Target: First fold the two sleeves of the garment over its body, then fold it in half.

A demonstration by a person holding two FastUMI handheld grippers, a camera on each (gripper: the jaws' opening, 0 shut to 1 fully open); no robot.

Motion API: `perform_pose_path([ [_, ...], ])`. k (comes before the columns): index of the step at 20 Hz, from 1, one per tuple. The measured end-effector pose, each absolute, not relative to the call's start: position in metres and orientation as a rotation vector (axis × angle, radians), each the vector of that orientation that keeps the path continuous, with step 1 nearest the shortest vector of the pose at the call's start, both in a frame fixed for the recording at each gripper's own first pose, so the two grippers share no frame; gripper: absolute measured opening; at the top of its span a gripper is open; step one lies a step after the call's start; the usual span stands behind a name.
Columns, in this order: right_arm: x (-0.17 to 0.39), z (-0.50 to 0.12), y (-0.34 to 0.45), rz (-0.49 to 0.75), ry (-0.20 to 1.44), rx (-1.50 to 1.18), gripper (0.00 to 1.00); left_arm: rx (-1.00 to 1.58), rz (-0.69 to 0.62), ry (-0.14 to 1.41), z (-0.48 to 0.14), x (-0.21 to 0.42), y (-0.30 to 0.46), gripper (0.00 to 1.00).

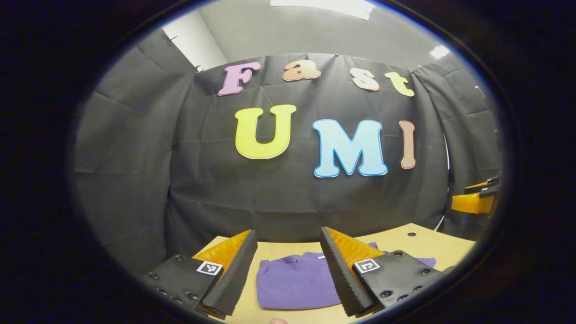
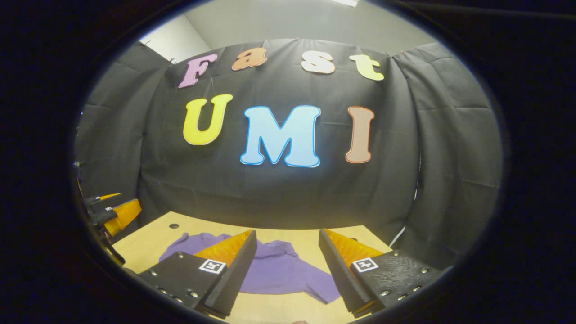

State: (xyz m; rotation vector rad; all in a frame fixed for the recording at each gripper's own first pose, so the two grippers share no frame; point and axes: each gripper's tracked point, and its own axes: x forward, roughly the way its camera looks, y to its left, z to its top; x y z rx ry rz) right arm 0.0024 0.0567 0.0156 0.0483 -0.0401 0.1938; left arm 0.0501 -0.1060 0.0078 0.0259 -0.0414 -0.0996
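The left tongs (image 1: 288, 265) stand spread wide with nothing between them, held up off the counter (image 1: 405, 245) and aimed level toward the back wall; in the left gripper view the purple shirt (image 1: 294, 281) lies flat on the counter below and beyond the gap of the fingers, its collar end toward the wall; one sleeve (image 1: 425, 261) pokes out past the right-hand finger, so the folding looks not yet begun; holding the tongs high and released is, I judge, a ready pose before dropping to a sleeve; the other tongs (image 1: 477, 198) show at the far right edge, raised above the counter, too small there to tell their state.

In the right gripper view the right tongs (image 2: 288, 265) are likewise released and grasping nothing, raised over the near edge of the counter (image 2: 148, 238); the shirt (image 2: 279, 274) spreads between and behind the fingers, one sleeve (image 2: 321, 292) angling down toward the near right, the other side reaching left behind the left-hand finger; the left tongs (image 2: 112, 207) hang at the left edge, off to the shirt's side; each pair seems stationed on its own side so that each can take the nearer sleeve.
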Motion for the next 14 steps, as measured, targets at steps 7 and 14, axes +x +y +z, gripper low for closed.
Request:
perform_pose_path([
  [7, -0.011, 0.010, 0.060, 0.203, -0.035, 0.020, 0.87, 0.009, -0.113, -0.082, 0.011, 0.045, -0.103, 0.91],
  [14, -0.014, -0.001, 0.070, 0.220, -0.013, 0.021, 0.87, 0.029, -0.112, -0.093, 0.010, 0.043, -0.102, 0.91],
])
